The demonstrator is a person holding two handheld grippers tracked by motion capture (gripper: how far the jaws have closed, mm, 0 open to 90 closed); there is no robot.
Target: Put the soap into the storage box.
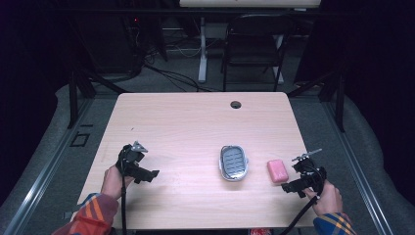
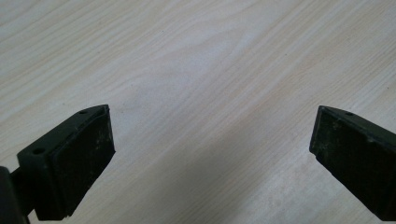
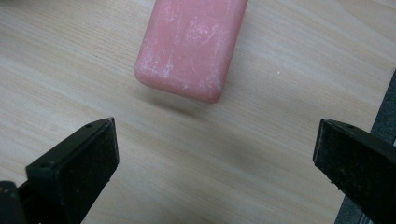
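Looking down from the high view, I see the pale wooden table (image 1: 195, 122) with a small grey oval soap dish with a ribbed insert (image 1: 233, 162) lying near its middle; the dish holds nothing that I can make out. Just right of it, apart from its rim, the pink rectangular bar of soap (image 1: 277, 171) lies flat on the wood. My right gripper (image 1: 293, 185) sits just beside the bar on its right, not touching it, in my right hand (image 1: 327, 197) at the table's near right corner. My left gripper (image 1: 147, 175) hangs over bare wood well left of the dish, in my left hand (image 1: 115, 181). A dark folding chair (image 1: 254, 44) stands beyond the far edge.

In the left gripper view, my jaws stand spread wide, with bare light wood grain between and ahead of them.

In the right gripper view, my jaws are likewise spread wide and hold nothing. The bar of soap (image 3: 191, 46) lies ahead of them, near but clear of both. Its corners are rounded and its pink top is scuffed with whitish streaks and specks.
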